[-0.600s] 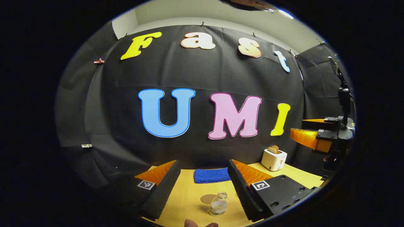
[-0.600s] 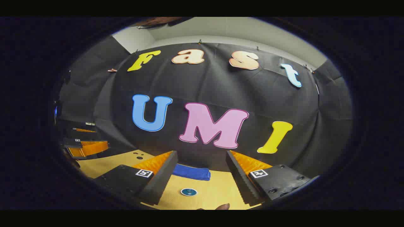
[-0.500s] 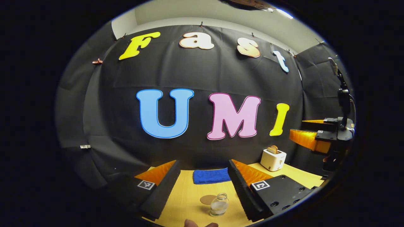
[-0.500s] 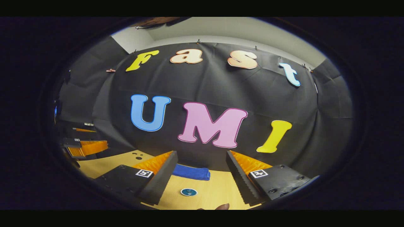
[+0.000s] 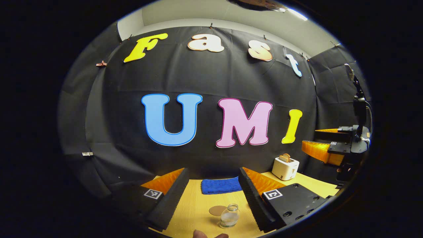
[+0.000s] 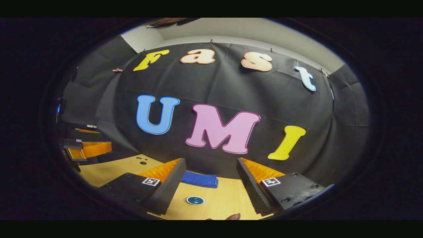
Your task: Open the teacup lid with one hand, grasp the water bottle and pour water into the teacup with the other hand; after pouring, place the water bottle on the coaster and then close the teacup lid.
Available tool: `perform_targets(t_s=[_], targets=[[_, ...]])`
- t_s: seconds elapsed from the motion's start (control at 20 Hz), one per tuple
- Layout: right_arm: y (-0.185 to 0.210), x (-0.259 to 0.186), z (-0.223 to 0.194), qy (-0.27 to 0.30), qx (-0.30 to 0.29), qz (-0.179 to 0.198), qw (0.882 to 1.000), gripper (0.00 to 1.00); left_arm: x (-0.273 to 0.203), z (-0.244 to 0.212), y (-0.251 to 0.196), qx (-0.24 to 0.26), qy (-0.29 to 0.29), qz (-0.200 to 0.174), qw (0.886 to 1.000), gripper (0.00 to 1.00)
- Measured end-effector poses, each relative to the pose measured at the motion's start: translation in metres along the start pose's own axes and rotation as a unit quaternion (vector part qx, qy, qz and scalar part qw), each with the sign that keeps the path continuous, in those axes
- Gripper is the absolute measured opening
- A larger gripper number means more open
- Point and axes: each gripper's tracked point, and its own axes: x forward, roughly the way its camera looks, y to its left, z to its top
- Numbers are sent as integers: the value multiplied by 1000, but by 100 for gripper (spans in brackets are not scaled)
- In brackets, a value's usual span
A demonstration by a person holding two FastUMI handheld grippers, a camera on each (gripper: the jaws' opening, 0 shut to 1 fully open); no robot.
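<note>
In the left gripper view, the left gripper (image 5: 211, 195) has its jaws spread wide and holds nothing. It hangs above the wooden table (image 5: 198, 211), and the water bottle (image 5: 229, 216) stands upright on the table in the gap between the two fingers, a little closer to the right-hand finger. I judge that the gripper is lined up this way so that it can come down on the bottle. Just beside the bottle, on its far left side, lies the round brown coaster (image 5: 217, 210), flat and bare; it looks to be touching or almost touching the bottle, and I cannot tell which. It is probably kept so close because the bottle must be put there after pouring.

The bottle is small, of clear glass, with rounded shoulders and a short neck. It seems to hold some water in the lower part. I cannot tell if it has a cap.

In the right gripper view, the right gripper (image 6: 211, 191) is also open and empty. Between its fingers, on the table, sits a round dark teal teacup lid (image 6: 195, 200) with a small knob in the middle; the cup under it is hard to see from this angle. The lid is not yet lifted.

Farther back lies a folded blue towel (image 5: 220, 185), and a white toaster (image 5: 285, 168) stands to the right.
</note>
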Motion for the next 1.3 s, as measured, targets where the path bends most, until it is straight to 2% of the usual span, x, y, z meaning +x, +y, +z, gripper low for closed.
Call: perform_targets(t_s=[0.35, 0.4, 0.45, 0.7, 0.85, 1.0, 1.3], targets=[[0, 3, -7, 5, -2, 3, 1000, 96, 1, 3, 0, 5, -5, -8, 1000, 95], [1, 3, -8, 7, -3, 6, 1000, 96, 2, 2, -2, 5, -5, -10, 1000, 98], [1, 4, -12, 8, -5, 10, 1000, 96, 4, 1, -2, 6, -4, -11, 1000, 95], [1, 16, -49, 22, -1, 34, 999, 95, 7, -20, -7, 15, 4, 1, 1000, 95], [3, 26, -98, 42, 7, 54, 998, 96, 12, -42, -16, 8, 10, 18, 1000, 97], [9, 39, -161, 67, 24, 73, 995, 95, 19, -72, -25, 6, 12, 28, 1000, 95], [29, 76, -284, 122, 49, 84, 988, 94, 26, -147, -38, 34, 25, 27, 999, 95]])
